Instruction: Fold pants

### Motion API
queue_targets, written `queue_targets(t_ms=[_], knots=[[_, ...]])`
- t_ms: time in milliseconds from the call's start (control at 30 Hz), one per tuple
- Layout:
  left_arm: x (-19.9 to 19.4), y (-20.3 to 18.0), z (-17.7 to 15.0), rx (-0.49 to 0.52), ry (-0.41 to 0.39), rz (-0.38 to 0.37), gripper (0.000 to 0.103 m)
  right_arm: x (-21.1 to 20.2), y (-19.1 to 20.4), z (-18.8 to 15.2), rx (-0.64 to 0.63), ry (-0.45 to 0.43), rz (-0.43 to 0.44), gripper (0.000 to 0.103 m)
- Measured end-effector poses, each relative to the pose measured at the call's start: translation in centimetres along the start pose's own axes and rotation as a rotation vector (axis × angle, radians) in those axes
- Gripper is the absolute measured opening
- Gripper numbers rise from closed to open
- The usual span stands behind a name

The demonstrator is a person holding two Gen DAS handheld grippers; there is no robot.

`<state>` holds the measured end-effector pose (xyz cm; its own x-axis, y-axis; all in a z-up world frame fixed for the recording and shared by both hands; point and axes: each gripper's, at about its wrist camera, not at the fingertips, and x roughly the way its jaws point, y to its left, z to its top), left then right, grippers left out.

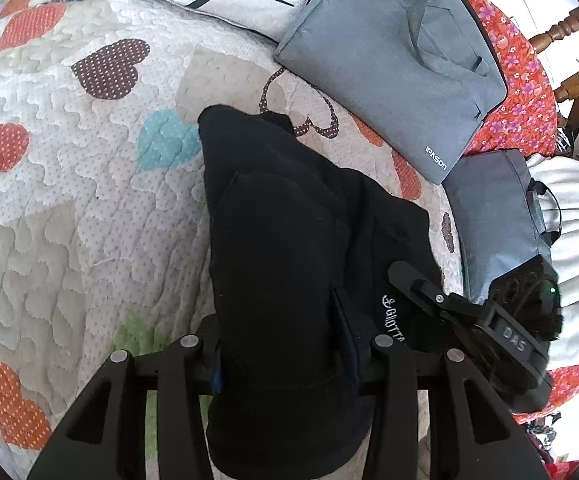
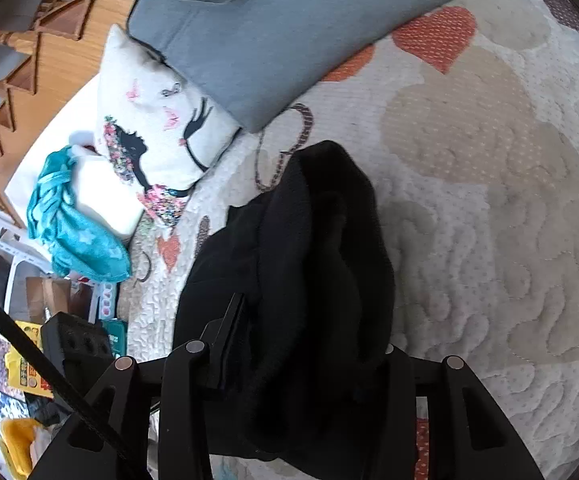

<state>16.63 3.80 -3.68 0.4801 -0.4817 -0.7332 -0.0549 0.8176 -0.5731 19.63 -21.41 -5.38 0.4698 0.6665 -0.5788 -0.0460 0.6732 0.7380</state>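
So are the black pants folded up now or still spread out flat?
Folded, at least partly: the black pants lie bunched in layers on the quilt, draped between both grippers' fingers. How neat, cannot tell.

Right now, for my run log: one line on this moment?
fold pants | left gripper shut on black pants | right gripper shut on pants | heart-print quilt

One pair of black pants [image 1: 289,240], two grey bags [image 1: 393,60], one pillow [image 2: 157,128], two grippers [image 1: 285,360].

Left gripper [image 1: 285,344] closed on a thick fold of black cloth, fingers [image 1: 347,344] pressed against either side of it. Right gripper [image 2: 301,360] likewise clamped on bunched black cloth, one finger [image 2: 229,344] visible, the other hidden by fabric. Seen from the left wrist, angled in from the right, fingertips touching the cloth.
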Motion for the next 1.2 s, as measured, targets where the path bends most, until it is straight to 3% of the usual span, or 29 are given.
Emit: queue_targets(t_ms=[167,267,367,467,633,767,900,967,1133,1200], knots=[[-2.4,1.4,0.5,-0.082,-0.025,-0.076,0.042,-2.4,-1.6,1.0,0.087,-0.072,-0.001,0.058],[-4.7,2.0,0.9,-0.104,-0.093,-0.094,0.042,-5.6,-1.2,1.7,0.075,-0.191,0.015,0.062],[-7.0,1.4,1.0,-0.065,-0.195,-0.067,0.042,-7.9,-0.2,2.2,0.045,-0.261,0.088,0.066],[-7.3,0.2,0.7,-0.011,-0.21,-0.062,0.042,-7.7,0.8,2.0,0.014,-0.231,0.168,0.07],[-3.6,-0.9,-0.3,0.029,-0.078,-0.044,0.042,-4.0,0.7,1.0,0.077,-0.083,0.253,0.07],[-1.8,-0.7,-0.8,0.051,-0.031,0.042,0.043,-1.4,-1.1,0.2,0.137,-0.005,0.166,0.071],[-2.1,-0.1,-0.6,0.022,-0.021,0.016,0.043,-1.8,-1.8,0.5,0.178,-0.015,0.205,0.072],[-2.6,-0.4,-0.8,0.033,-0.035,0.024,0.044,-2.6,-1.2,0.7,0.142,-0.039,0.165,0.075],[-5.3,-2.7,-2.2,0.144,-0.151,0.104,0.044,-4.6,1.0,-0.2,0.032,-0.083,0.056,0.079],[-7.4,-4.5,-3.4,0.21,-0.251,0.16,0.044,-5.5,1.9,-1.2,-0.009,-0.103,0.024,0.079]])
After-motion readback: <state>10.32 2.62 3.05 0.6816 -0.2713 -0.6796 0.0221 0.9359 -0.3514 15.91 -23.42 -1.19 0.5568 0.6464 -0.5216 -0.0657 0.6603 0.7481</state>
